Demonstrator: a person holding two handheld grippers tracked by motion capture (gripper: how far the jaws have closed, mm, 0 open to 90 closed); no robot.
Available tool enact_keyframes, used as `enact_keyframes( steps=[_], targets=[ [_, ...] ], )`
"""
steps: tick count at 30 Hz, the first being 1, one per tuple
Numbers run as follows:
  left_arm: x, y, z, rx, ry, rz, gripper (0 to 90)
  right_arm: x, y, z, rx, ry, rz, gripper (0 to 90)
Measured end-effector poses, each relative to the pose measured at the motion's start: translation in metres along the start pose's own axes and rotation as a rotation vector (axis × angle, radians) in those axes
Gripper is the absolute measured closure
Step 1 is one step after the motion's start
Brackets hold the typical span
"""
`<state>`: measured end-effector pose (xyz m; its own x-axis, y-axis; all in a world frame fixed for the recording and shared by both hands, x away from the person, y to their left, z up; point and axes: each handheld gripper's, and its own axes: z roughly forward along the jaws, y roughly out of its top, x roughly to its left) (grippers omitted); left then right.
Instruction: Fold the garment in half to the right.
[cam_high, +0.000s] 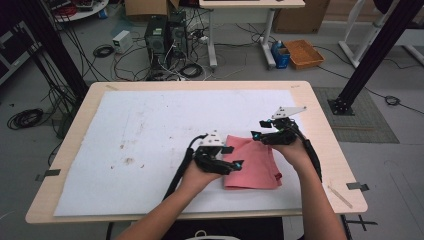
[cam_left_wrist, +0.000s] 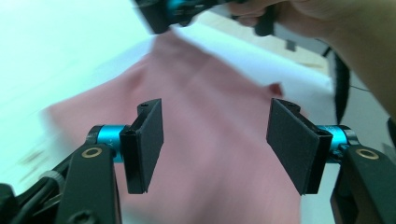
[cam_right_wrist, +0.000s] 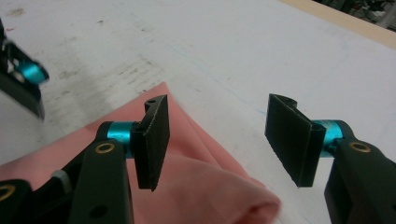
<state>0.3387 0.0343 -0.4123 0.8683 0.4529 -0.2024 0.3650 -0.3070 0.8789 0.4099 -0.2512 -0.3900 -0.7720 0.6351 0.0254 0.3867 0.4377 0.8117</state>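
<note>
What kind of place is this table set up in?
Probably a lab or workshop. Behind the table with its white mat and pink cloth, loose cables sprawl over the floor around computer towers, and black frame posts stand alongside.

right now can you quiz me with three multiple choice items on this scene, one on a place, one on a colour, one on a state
1. Where does the folded cloth lie?
A. on the white sheet, between the two hands
B. on the floor beside the cables
C. in the orange bin

2. What colour is the cloth?
A. blue
B. pinkish red
C. green

3. How do the left tongs and the right tongs stand?
A. both clamped on the cloth
B. one clamped, one open
C. both open, pads apart, gripping nothing

Answers:
1 A, the high view shows it on the sheet between the hands.
2 B, all views show it pinkish red.
3 C, in each gripper view the pads stand wide apart above the cloth.
</note>
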Motion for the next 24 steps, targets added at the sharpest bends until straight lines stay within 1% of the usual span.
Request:
enact_keyframes(
  steps=[4, 6, 7, 9, 11, 14, 16, 17, 18, 19, 21, 24],
  targets=[
    [0.015, -0.014, -0.032, -0.002, 0.07, -0.032, 36.6, 0.01, 0.006, 0.018, 0.045, 0.023, -0.034, 43.4],
    [0.022, -0.019, -0.045, -0.006, 0.099, -0.04, 36.6, 0.012, 0.008, 0.028, 0.067, 0.042, -0.038, 44.5],
    [0.026, -0.022, -0.051, -0.008, 0.112, -0.042, 36.6, 0.014, 0.008, 0.032, 0.08, 0.053, -0.041, 46.5],
    [0.032, -0.029, -0.062, -0.006, 0.143, -0.055, 36.6, 0.016, 0.009, 0.042, 0.107, 0.057, -0.063, 48.3],
    [0.039, -0.035, -0.068, -0.003, 0.173, -0.08, 36.6, 0.018, 0.009, 0.051, 0.139, 0.055, -0.084, 51.7],
    [0.043, -0.039, -0.071, 0.01, 0.198, -0.085, 36.6, 0.023, 0.011, 0.064, 0.193, 0.062, -0.118, 63.9],
    [0.042, -0.04, -0.071, 0.018, 0.2, -0.088, 36.6, 0.025, 0.011, 0.071, 0.239, 0.061, -0.131, 71.9],
    [0.042, -0.041, -0.07, 0.021, 0.2, -0.086, 36.6, 0.026, 0.012, 0.075, 0.274, 0.058, -0.15, 77.2],
    [0.041, -0.042, -0.07, 0.027, 0.202, -0.081, 36.6, 0.028, 0.012, 0.077, 0.284, 0.059, -0.159, 80.6],
    [0.041, -0.043, -0.07, 0.036, 0.205, -0.08, 36.6, 0.029, 0.013, 0.08, 0.298, 0.061, -0.179, 83.7],
    [0.041, -0.045, -0.07, 0.042, 0.203, -0.085, 36.6, 0.035, 0.017, 0.083, 0.308, 0.054, -0.207, 86.5],
    [0.041, -0.049, -0.073, 0.047, 0.202, -0.096, 36.6, 0.039, 0.022, 0.086, 0.29, 0.051, -0.229, 87.3]
  ],
)
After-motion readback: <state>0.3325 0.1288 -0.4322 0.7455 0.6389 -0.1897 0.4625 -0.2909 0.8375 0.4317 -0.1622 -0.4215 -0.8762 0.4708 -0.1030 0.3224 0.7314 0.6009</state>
